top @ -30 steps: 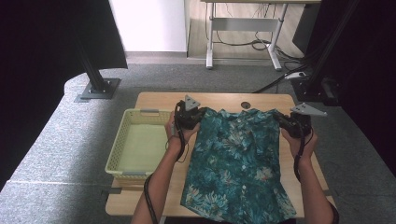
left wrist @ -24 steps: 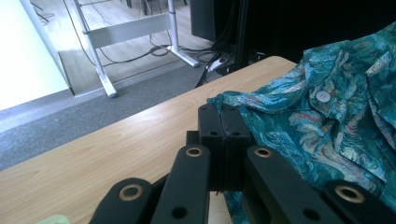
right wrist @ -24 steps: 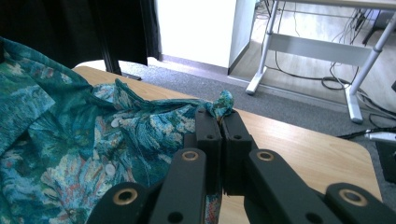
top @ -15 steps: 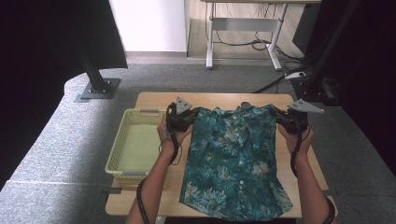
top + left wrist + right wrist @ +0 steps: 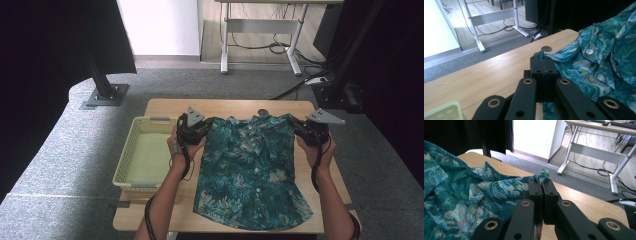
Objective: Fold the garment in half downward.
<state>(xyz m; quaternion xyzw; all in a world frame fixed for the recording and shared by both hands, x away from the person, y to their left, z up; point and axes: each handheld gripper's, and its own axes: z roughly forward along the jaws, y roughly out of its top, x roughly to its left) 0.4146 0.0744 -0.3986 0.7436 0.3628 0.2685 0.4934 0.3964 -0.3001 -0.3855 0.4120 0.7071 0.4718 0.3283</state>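
Shirt [image 5: 252,170] pinched at both shoulders, left gripper [image 5: 196,131] & right gripper [image 5: 304,131] clamped; thin bite could slip w/ a tug

Shirt [image 5: 252,170] shifted toward the tray [image 5: 131,172] side of the table [image 5: 165,107] since a second ago — left edge now closer to the basket rim, hem drawn further up from the near table edge. Left gripper [image 5: 192,129] carried leftward and slightly away from the person with the shoulder cloth, now just beside the tray's far corner. Right gripper [image 5: 310,131] likewise moved left and a little forward — more bare wood now showing to its right. Collar end of the shirt sitting nearer the far edge than before. Cloth stretched a touch flatter between the two grips.
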